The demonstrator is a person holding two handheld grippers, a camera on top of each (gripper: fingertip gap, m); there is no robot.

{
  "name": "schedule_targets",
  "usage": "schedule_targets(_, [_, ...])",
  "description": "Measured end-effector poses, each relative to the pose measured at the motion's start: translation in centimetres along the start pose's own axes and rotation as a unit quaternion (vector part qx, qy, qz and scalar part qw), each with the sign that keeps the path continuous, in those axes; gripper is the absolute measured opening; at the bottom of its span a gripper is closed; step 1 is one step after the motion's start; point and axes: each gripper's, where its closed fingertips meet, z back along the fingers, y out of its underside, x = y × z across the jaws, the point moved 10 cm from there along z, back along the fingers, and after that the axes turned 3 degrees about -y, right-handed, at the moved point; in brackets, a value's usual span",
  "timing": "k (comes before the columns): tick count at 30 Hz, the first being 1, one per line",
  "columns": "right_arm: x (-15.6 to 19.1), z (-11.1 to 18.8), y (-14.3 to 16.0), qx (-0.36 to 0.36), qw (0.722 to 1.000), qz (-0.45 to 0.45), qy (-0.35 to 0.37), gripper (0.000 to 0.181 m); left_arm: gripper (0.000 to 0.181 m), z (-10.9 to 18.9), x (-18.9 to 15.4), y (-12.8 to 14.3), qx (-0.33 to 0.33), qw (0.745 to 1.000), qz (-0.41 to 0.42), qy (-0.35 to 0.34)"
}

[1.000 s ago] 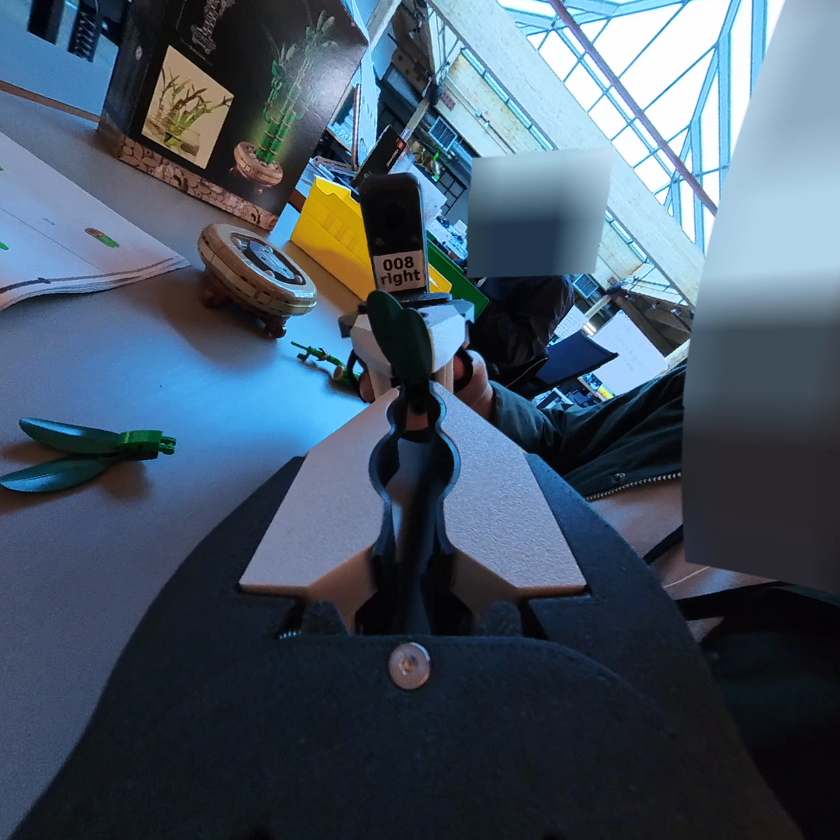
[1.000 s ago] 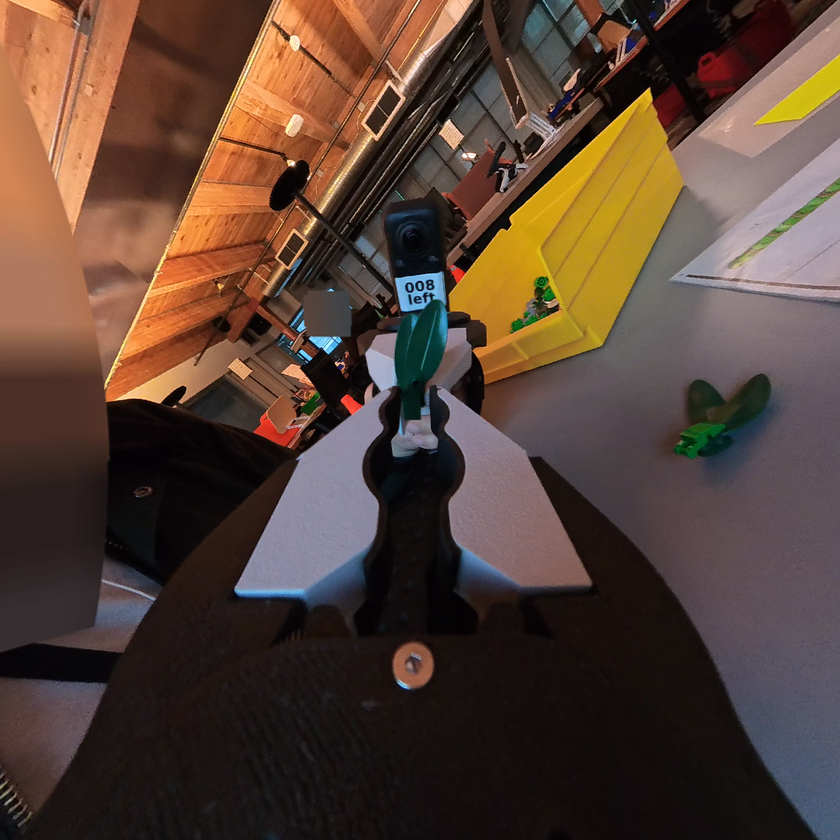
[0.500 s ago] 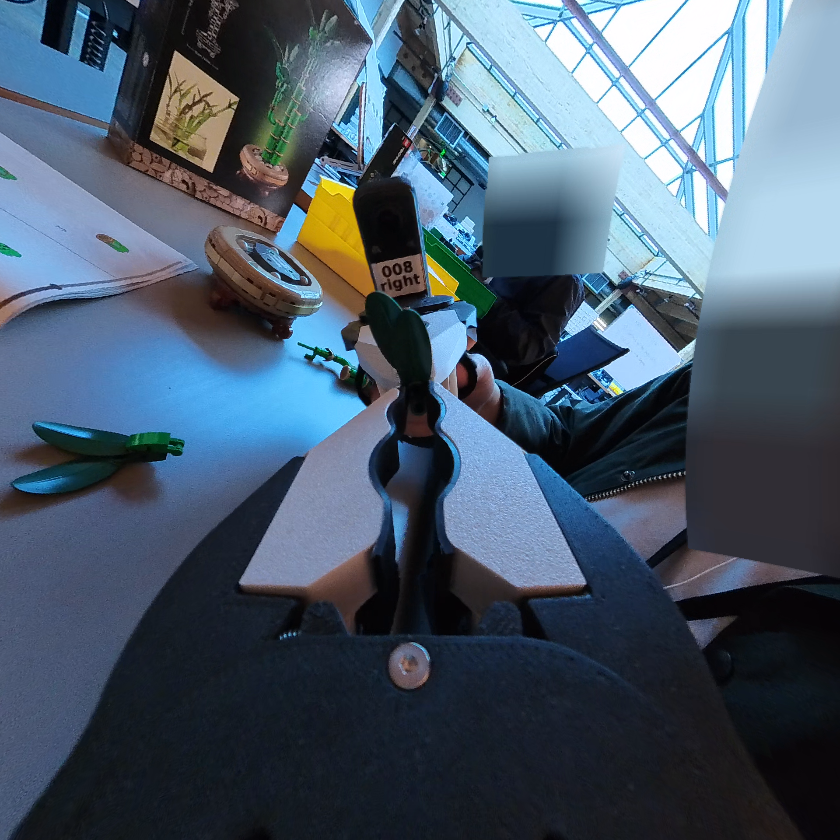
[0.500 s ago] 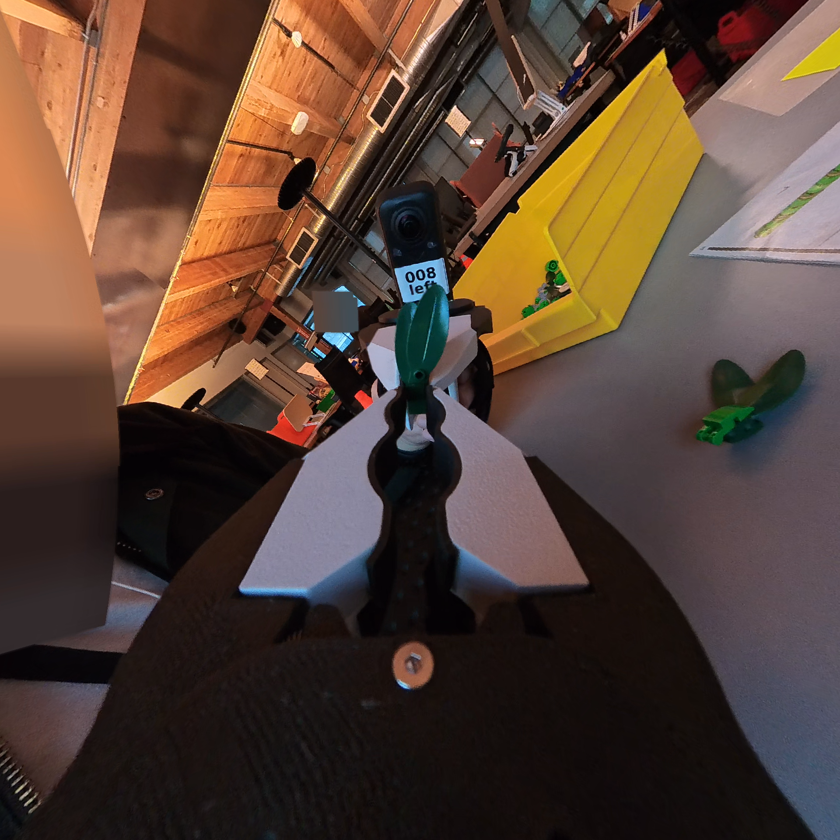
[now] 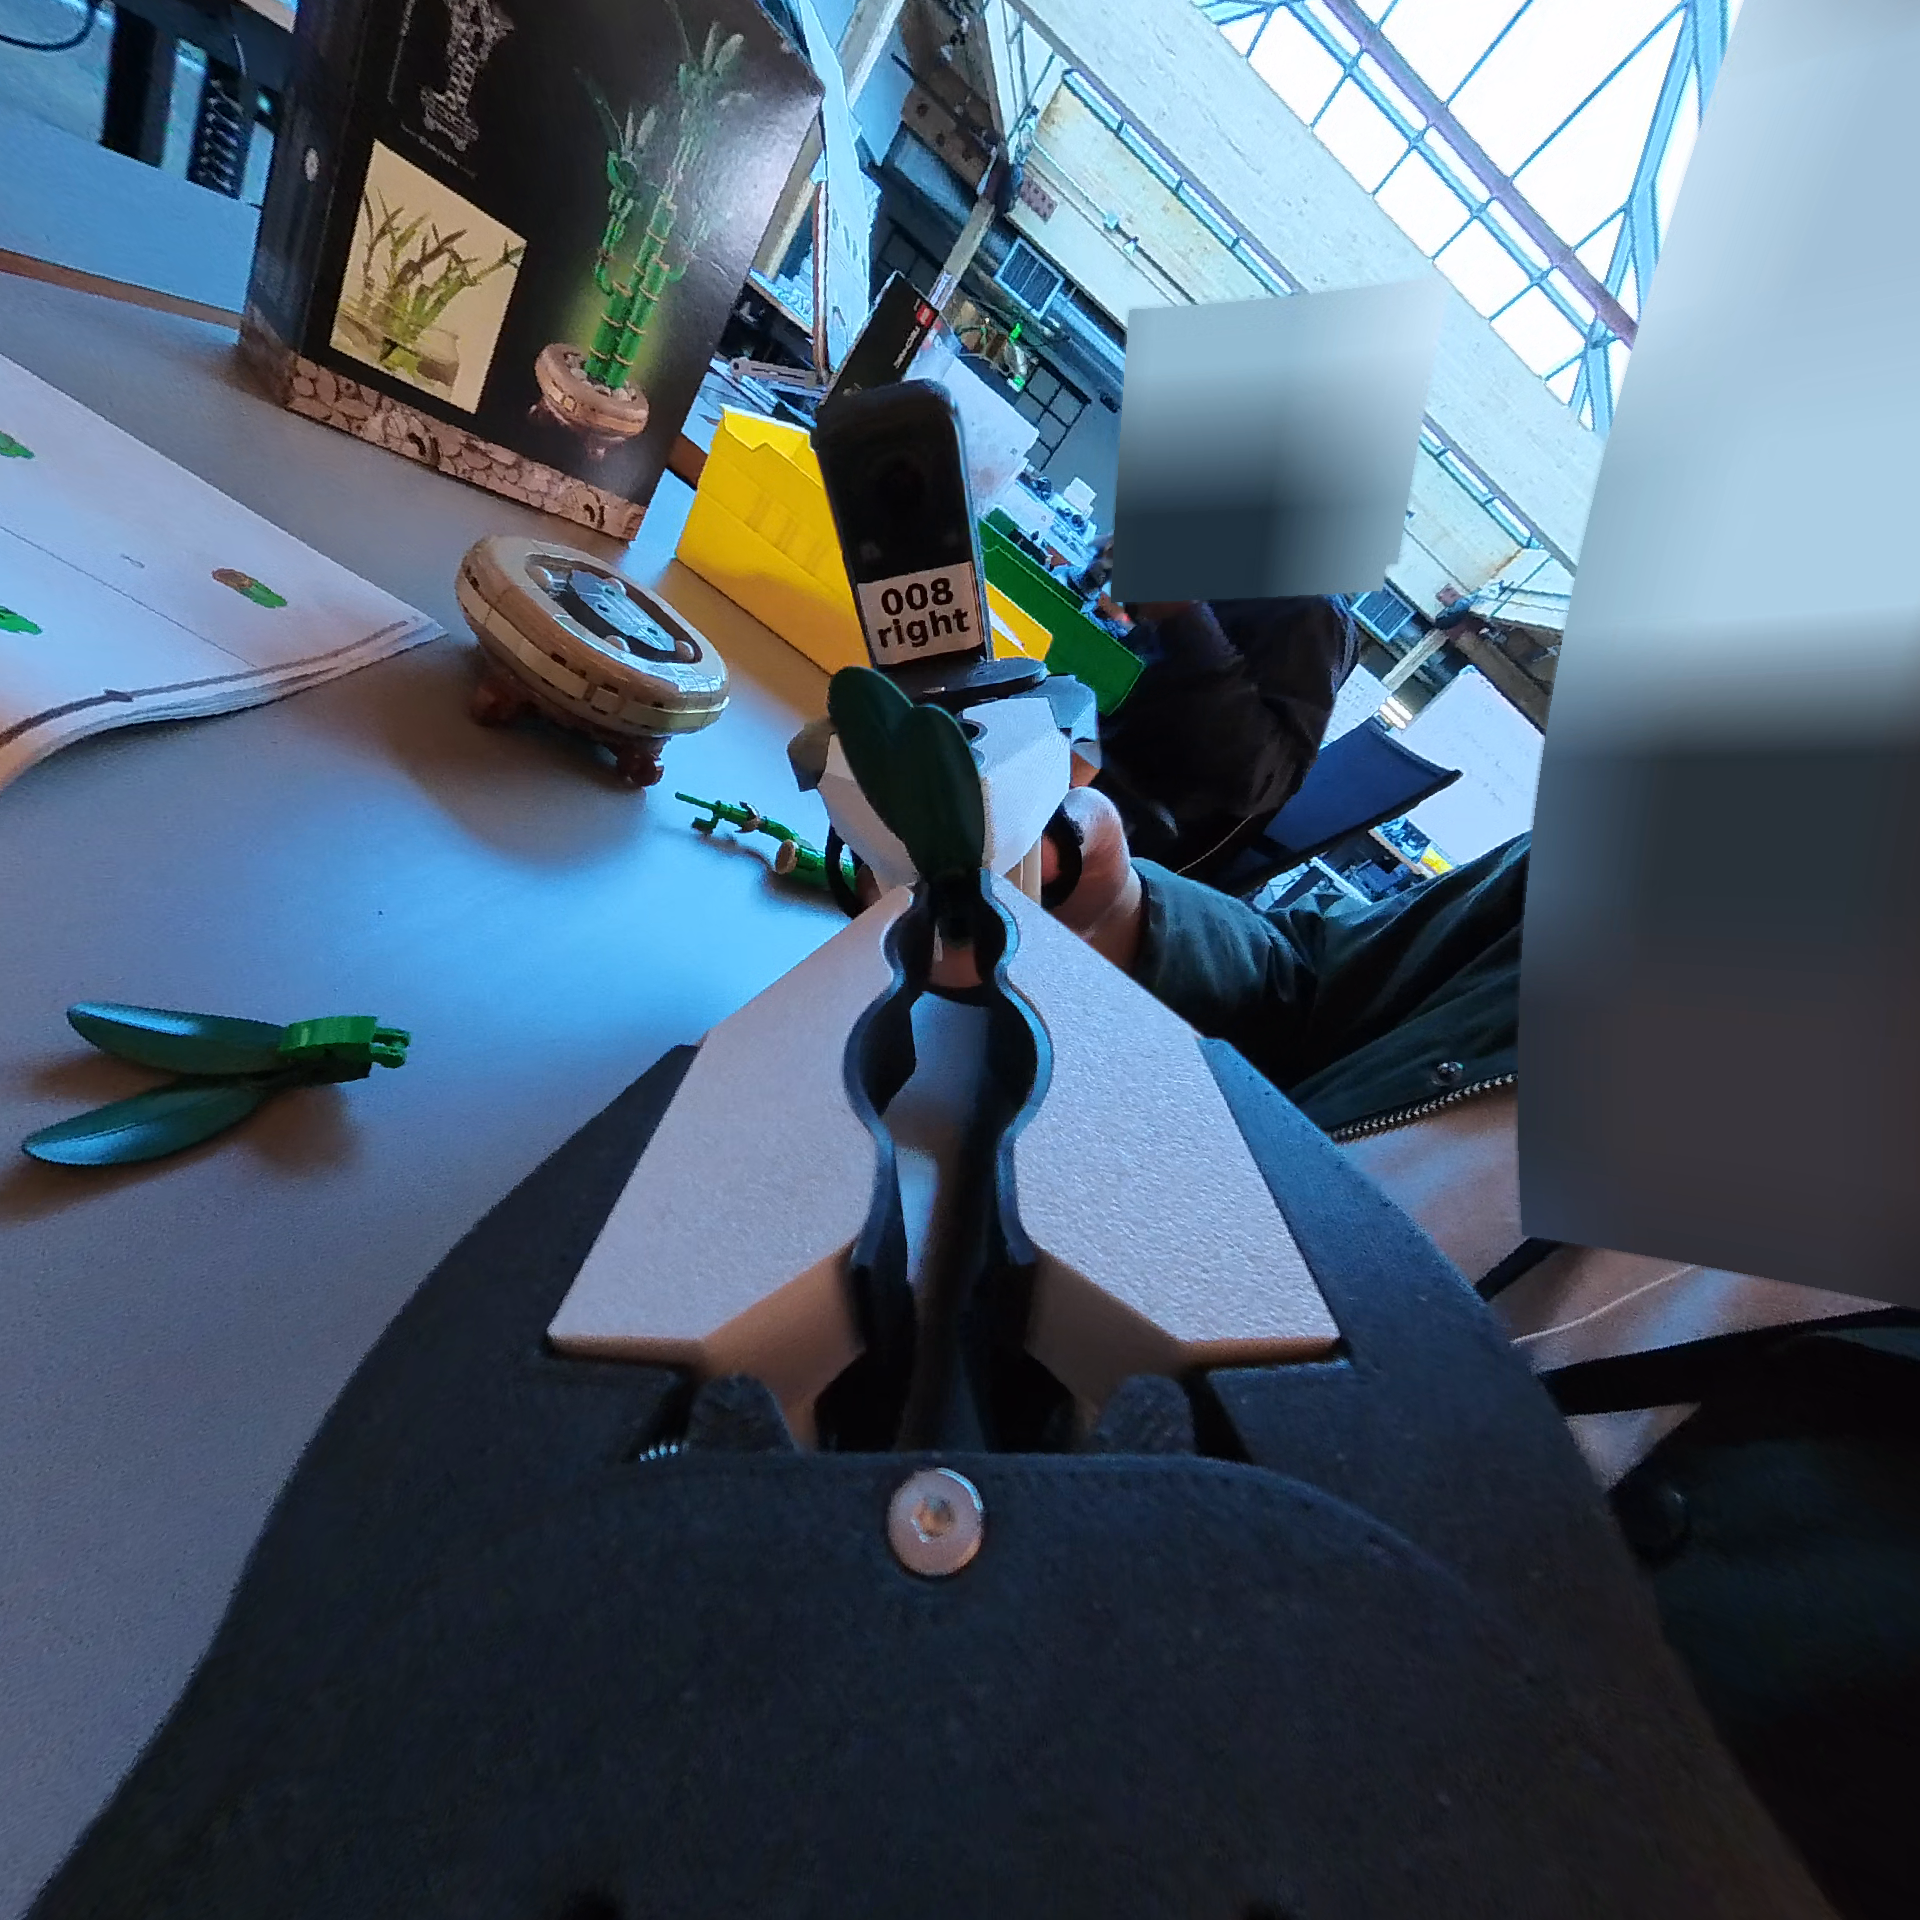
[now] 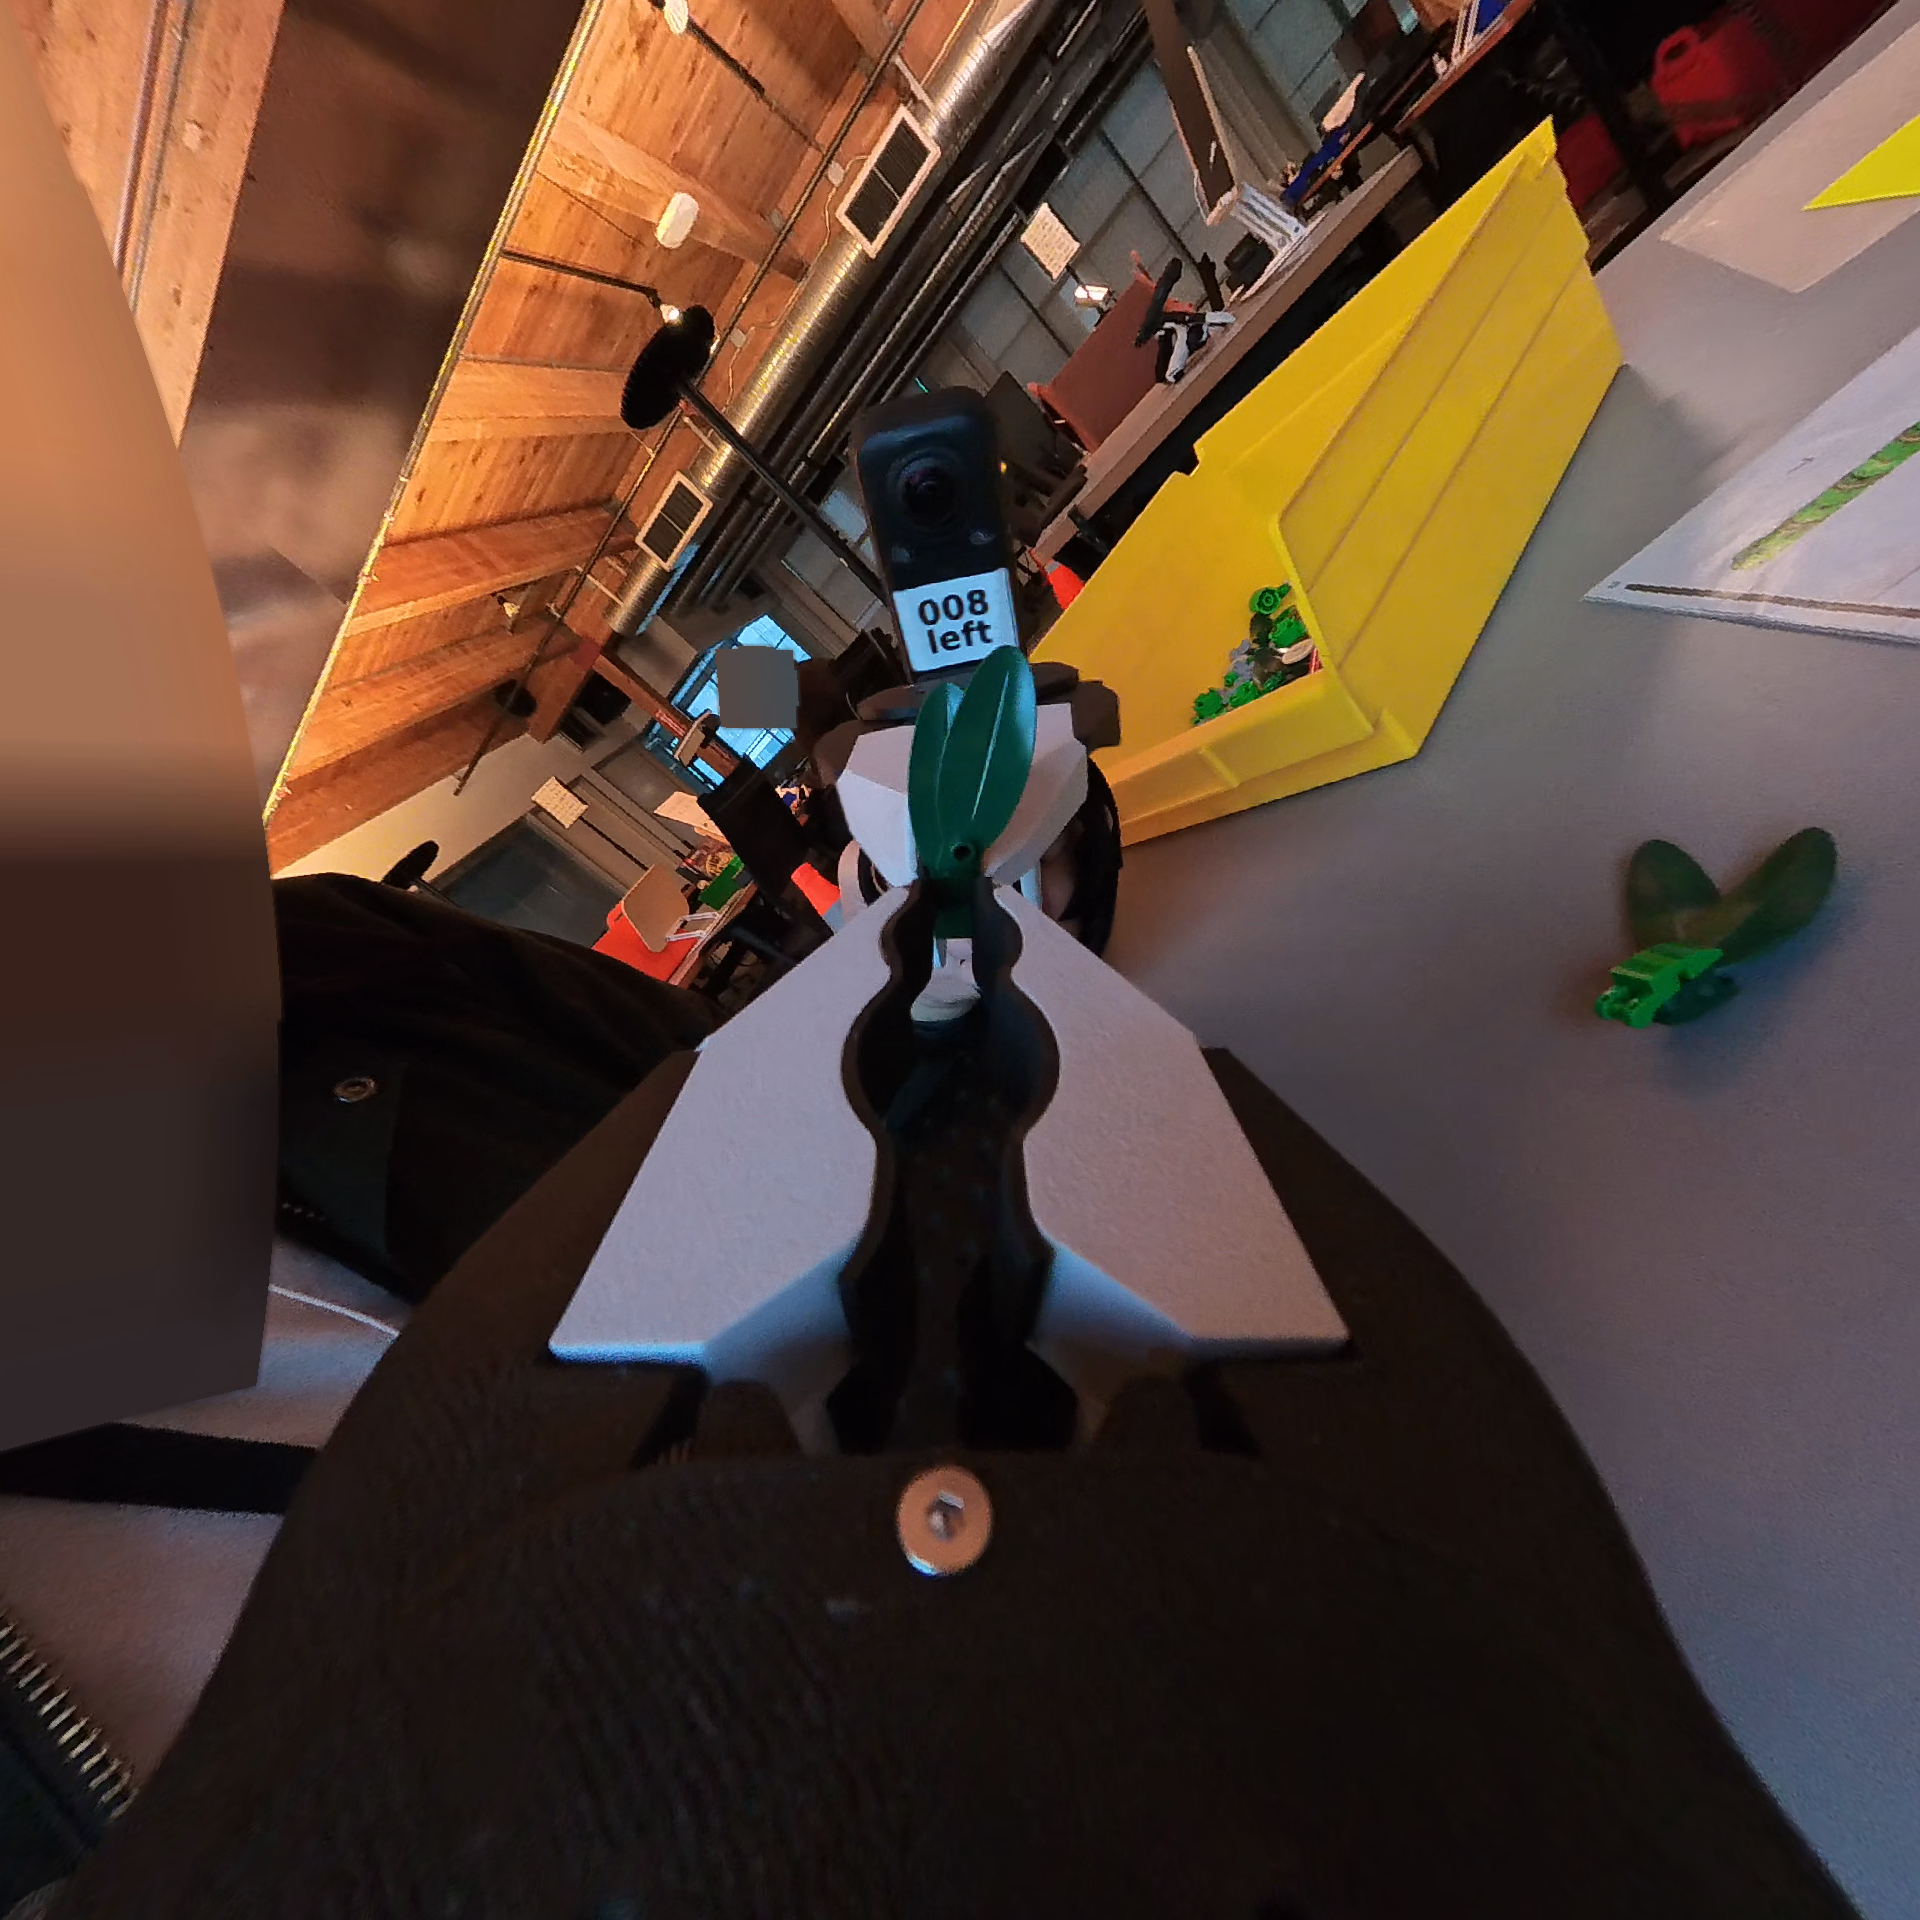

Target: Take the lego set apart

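Note:
My two grippers meet tip to tip above the table. Between them stands a dark green leaf piece (image 5: 914, 790), leaves pointing up. My left gripper (image 5: 951, 914) is shut on its stem. My right gripper (image 6: 951, 904) is shut on the same leaf piece (image 6: 971, 769), with a pale part (image 6: 945, 997) showing between its jaws. The opposite gripper's white fingers (image 5: 1023, 800) show behind the leaves, and likewise in the right wrist view (image 6: 883, 790). A loose leaf cluster (image 5: 208, 1070) lies on the grey table, also in the right wrist view (image 6: 1714, 925).
A tan round pot base (image 5: 592, 644) and a thin green stalk piece (image 5: 758, 831) lie beyond. A yellow bin (image 6: 1351, 520) holds several green parts. The set's box (image 5: 520, 239) and an open instruction booklet (image 5: 156, 582) are at the back. A person's dark sleeve (image 5: 1299, 987) is close by. Left and right tips are no more than a few centimetres apart.
Both grippers have shifted and tilted slightly together and still pinch the leaf piece. Nothing on the table has moved.

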Motion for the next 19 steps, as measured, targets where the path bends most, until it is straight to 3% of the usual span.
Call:
schedule_targets(4, [0.2,0.1,-0.1,0.004,1.0,0.005,0.002,0.007,0.005,0.1,-0.1,-0.1,-0.003,1.0,-0.003,0.0])
schedule_targets(7, [-0.1,4.8,-2.0,-0.117,0.993,-0.003,0.024,0.005,0.005,5.3,1.0,-2.0,-0.161,0.986,0.032,-0.013])
schedule_targets(8, [0.0,5.4,-2.3,-0.12,0.992,0.01,0.037,0.005,0.005,6.0,1.1,-2.1,-0.174,0.984,0.026,-0.023])
schedule_targets(12, [0.2,2.0,-1.3,-0.034,0.999,0.004,-0.01,0.007,0.005,0.8,-0.2,-0.7,-0.034,0.999,-0.021,0.01])
schedule_targets(14, [-0.1,1.4,-0.8,-0.006,0.999,-0.026,-0.029,0.007,0.005,0.1,-0.2,-0.5,-0.026,0.999,-0.004,0.031])
schedule_targets(19, [-1.9,1.6,0.3,0.098,0.98,0.048,0.166,0.007,0.005,1.0,0.9,-0.1,-0.061,0.992,0.085,0.072])
